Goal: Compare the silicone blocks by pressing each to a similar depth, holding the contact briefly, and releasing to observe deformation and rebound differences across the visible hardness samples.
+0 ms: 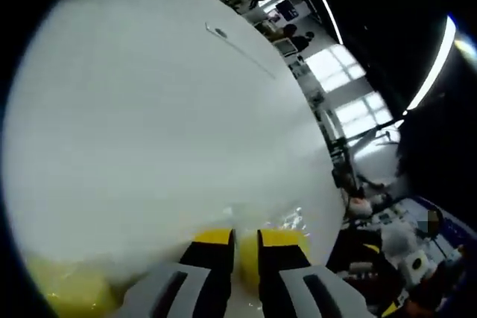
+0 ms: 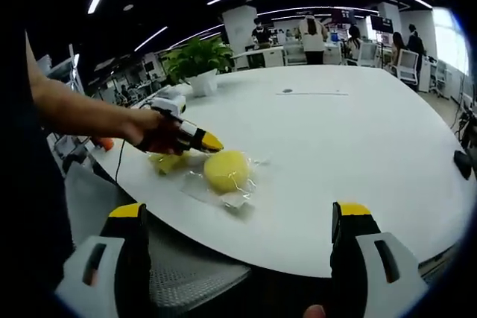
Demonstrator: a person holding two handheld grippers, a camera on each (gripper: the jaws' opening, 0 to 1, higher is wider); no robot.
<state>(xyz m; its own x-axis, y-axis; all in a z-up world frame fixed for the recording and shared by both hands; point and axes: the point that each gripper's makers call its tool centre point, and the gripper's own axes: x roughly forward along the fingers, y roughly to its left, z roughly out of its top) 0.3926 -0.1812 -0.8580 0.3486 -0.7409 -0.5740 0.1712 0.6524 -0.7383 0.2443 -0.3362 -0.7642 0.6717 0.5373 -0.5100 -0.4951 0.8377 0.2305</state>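
Partly blurred under clear wrapping, a round yellow silicone block (image 2: 226, 170) lies on the white table (image 2: 358, 147) beside the nearly closed, empty left gripper (image 2: 212, 143), while the right gripper (image 2: 242, 217) gapes wide, empty.

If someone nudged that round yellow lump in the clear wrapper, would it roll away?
Probably not far: the yellow lump looks domed, sitting flat on the table. Its crinkly wrapper spreads around it and would likely drag. It may feel soft, being a silicone sample.
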